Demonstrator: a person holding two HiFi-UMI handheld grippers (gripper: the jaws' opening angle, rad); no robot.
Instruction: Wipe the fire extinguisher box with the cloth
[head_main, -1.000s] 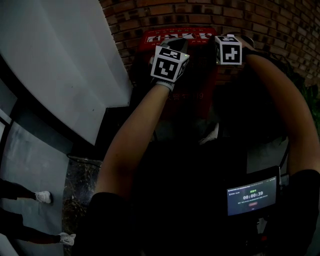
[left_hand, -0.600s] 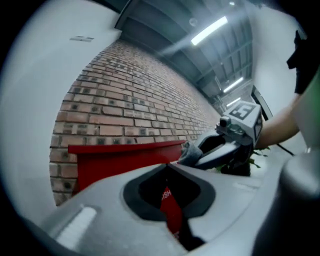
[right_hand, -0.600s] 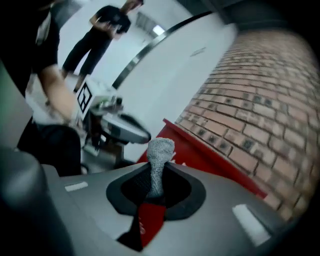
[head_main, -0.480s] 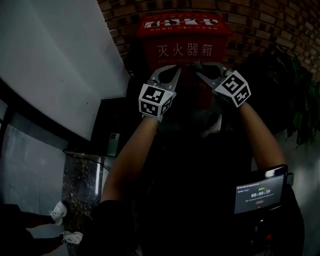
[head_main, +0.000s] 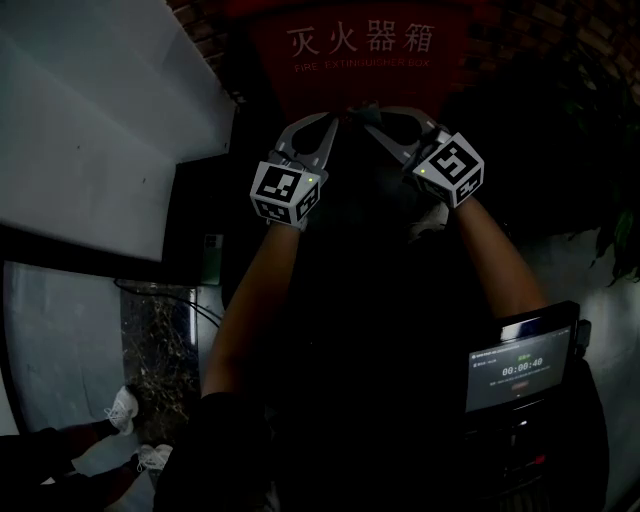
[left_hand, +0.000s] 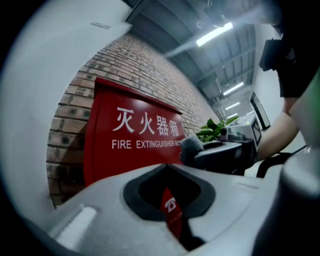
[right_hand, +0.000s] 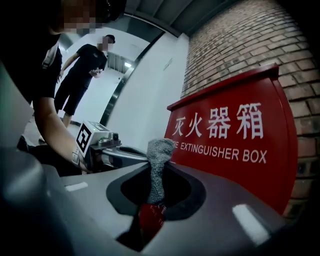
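Grey, curved-jawed left gripper (head_main: 326, 124) and right gripper (head_main: 372, 120) bear black-and-white marker cubes (head_main: 285, 193) (square-patterned); black short sleeves (head_main: 225, 450) at six o'clock.

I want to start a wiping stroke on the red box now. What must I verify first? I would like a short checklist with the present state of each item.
1. Cloth is gripped by the right hand-held gripper: ok, its jaws are shut on the cloth.
2. Cloth sticks out past the jaws: ok, a grey tuft stands beyond them.
3. Left hand-held gripper is free: ok, jaws together with nothing between.
4. Fire extinguisher box faces both grippers: ok, its red front is straight ahead.
5. Cloth touches the box front: cannot tell.
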